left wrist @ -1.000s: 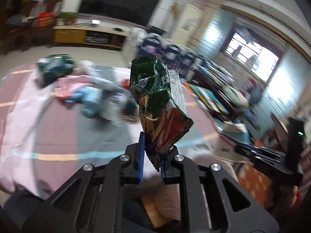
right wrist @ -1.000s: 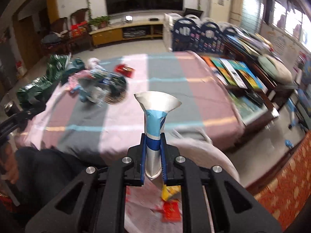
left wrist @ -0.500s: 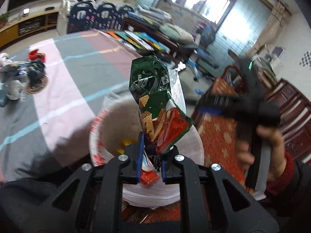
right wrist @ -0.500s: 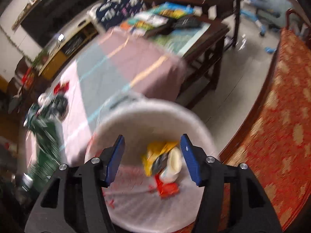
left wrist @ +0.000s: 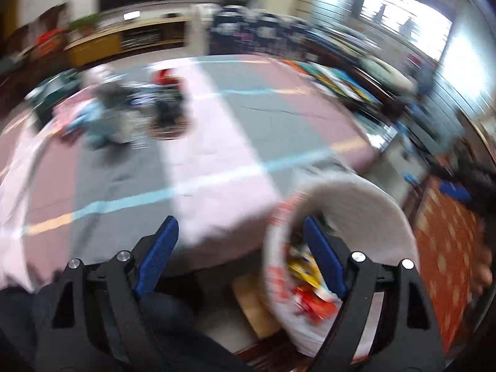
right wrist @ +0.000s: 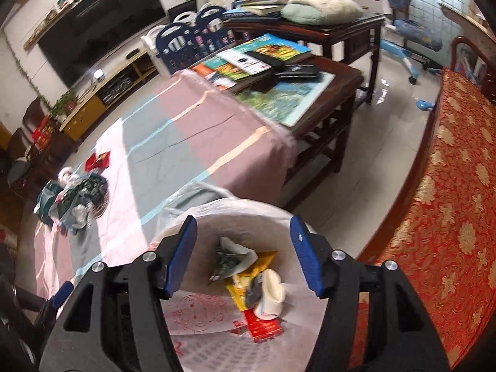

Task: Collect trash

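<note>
A white bin with a plastic liner (right wrist: 272,214) stands by the table's near corner. Inside lie the green chip bag (right wrist: 231,255), a yellow wrapper (right wrist: 248,279), a paper cup (right wrist: 269,294) and a red pack (right wrist: 263,325). My right gripper (right wrist: 243,251) is open and empty right above the bin. My left gripper (left wrist: 238,257) is open and empty, blurred, over the table's near edge with the bin (left wrist: 356,198) at its right. A pile of trash (right wrist: 77,195) lies on the striped tablecloth, also in the left wrist view (left wrist: 124,114). A red wrapper (right wrist: 99,159) lies beyond it.
A dark wooden table with books and a map (right wrist: 279,71) adjoins the clothed table (right wrist: 186,130). A red patterned sofa (right wrist: 449,201) runs along the right. A TV and low cabinet (right wrist: 102,86) stand at the far wall. A blue chair (right wrist: 409,37) stands far right.
My left gripper opened and dropped the green chip bag into the bin, then swung back left toward the table. My right gripper stays open over the bin.
</note>
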Demonstrator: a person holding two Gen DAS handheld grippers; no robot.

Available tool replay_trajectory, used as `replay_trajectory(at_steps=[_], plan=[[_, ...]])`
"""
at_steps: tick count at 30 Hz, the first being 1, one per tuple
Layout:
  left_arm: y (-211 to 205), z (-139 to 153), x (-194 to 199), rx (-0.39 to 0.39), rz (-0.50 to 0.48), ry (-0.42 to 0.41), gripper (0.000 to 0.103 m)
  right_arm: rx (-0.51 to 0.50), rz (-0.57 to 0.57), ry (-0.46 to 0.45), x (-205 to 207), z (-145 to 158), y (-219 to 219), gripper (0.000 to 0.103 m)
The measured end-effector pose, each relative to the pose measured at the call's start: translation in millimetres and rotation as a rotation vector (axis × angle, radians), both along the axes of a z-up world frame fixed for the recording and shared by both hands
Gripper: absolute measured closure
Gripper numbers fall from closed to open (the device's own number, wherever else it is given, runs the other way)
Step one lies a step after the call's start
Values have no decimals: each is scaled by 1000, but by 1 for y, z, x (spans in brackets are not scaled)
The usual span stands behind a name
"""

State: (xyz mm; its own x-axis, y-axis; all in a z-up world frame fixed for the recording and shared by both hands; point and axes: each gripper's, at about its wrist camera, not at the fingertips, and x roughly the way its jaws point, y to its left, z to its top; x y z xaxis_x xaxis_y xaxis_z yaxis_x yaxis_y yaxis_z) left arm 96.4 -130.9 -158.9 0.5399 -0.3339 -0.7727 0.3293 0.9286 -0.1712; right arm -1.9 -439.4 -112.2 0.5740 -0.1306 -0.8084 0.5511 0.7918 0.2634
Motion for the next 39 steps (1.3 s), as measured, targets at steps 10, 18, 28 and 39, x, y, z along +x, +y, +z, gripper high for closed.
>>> replay_trajectory(at_steps=[10,18,28,39], plan=[[158,-22,63,-115,440,92,39,106,312,-57,120,-7,124,42],[222,-17,55,-285,547,-25,34,161,419,-71,245,-20,216,42],[224,-21,57,-354,532,-21,28,257,479,85,362,-72,278,39],[279,-21,40,-422,842,-112,25,312,988,108,301,-76,361,62]])
